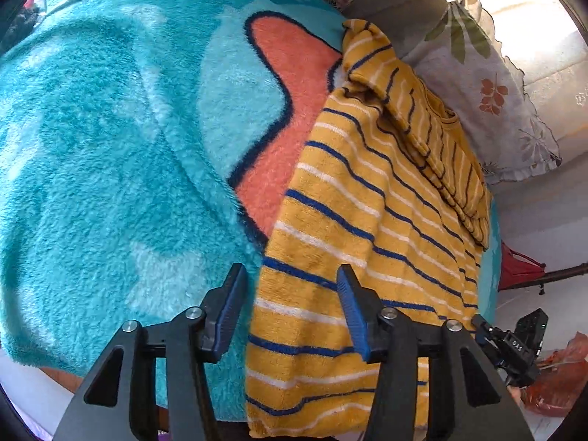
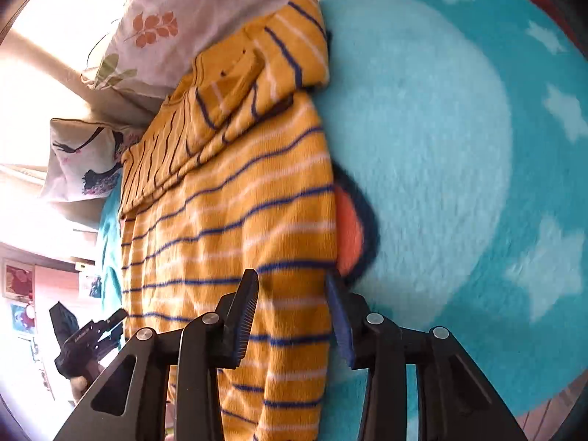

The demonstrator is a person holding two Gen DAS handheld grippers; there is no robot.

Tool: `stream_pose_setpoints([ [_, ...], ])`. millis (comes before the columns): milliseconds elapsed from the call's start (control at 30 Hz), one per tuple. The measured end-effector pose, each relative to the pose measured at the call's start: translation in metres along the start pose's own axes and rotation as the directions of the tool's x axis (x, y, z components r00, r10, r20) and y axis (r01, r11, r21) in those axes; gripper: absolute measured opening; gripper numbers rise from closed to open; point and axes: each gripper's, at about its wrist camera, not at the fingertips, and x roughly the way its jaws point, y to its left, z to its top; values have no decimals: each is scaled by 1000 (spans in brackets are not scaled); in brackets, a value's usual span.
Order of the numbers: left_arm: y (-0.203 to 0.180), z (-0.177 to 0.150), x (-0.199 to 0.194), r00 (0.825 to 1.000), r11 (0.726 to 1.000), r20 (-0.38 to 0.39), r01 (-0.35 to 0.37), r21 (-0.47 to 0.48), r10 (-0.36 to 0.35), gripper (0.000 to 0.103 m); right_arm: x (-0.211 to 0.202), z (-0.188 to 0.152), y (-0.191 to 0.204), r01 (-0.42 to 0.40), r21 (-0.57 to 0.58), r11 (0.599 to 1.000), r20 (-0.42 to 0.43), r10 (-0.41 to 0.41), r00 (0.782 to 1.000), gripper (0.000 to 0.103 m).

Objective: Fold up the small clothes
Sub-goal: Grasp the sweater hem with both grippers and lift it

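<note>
A small yellow top with blue and white stripes (image 1: pixel 367 220) lies flat on a teal fleece blanket (image 1: pixel 110 147), its sleeves folded across its upper part. My left gripper (image 1: pixel 292 275) is open and hovers over the garment's lower left corner, its jaws straddling the hem edge. In the right wrist view the same top (image 2: pixel 228 202) lies lengthwise. My right gripper (image 2: pixel 292 283) is open over the garment's lower right edge, next to the blanket (image 2: pixel 441 147). The right gripper shows small at the left wrist view's right edge (image 1: pixel 477 321), and the left at the right view's left edge (image 2: pixel 121 314).
A floral pillow (image 1: pixel 488 84) lies beyond the garment's neck end; it also shows in the right wrist view (image 2: pixel 165 36) with a second printed pillow (image 2: pixel 84 161). The blanket has an orange patch (image 1: pixel 290 110). Floor and red items (image 1: pixel 522 268) lie past the bed edge.
</note>
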Motion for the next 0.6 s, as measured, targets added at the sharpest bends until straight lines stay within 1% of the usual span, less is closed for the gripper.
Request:
stream_pose_setpoints([
  [67, -4, -6, 4, 998, 998, -28, 55, 8, -55, 53, 6, -15, -6, -109, 65, 992, -39, 112, 993, 43],
  [100, -7, -10, 5, 998, 998, -28, 62, 13, -62, 53, 11, -22, -10, -173, 111, 979, -62, 180, 982, 43],
  [133, -9, -14, 5, 998, 998, -26, 64, 21, -64, 53, 16, -29, -11, -214, 135, 968, -75, 225, 972, 43],
  [200, -12, -23, 6, 994, 995, -51, 101, 28, -99, 53, 20, -42, -10, -261, 151, 953, -85, 276, 957, 43],
  [233, -13, -27, 6, 991, 993, -62, 120, 25, -118, 53, 22, -45, -9, -272, 153, 950, -92, 288, 953, 43],
  [300, -15, -38, 7, 987, 990, -77, 142, 23, -140, 47, 22, -54, -5, -282, 147, 948, -107, 299, 948, 43],
  [333, -14, -44, 6, 986, 989, -85, 147, 22, -144, 40, 22, -58, -4, -284, 139, 948, -112, 301, 947, 43],
  [367, -12, -49, 6, 984, 988, -93, 153, 17, -151, 36, 21, -62, -3, -284, 131, 950, -118, 300, 947, 43],
  [433, -12, -58, 6, 982, 986, -94, 168, 8, -167, 36, 19, -71, -4, -284, 116, 952, -131, 298, 946, 43],
  [500, -14, -66, 5, 983, 986, -88, 164, 14, -162, 36, 18, -81, -2, -285, 103, 953, -140, 297, 945, 43],
  [567, -17, -72, 4, 984, 987, -83, 159, 18, -157, 41, 18, -89, 2, -287, 85, 954, -151, 297, 943, 43],
  [600, -19, -74, 4, 985, 988, -78, 153, 22, -151, 42, 18, -92, 4, -286, 74, 955, -150, 294, 944, 43],
])
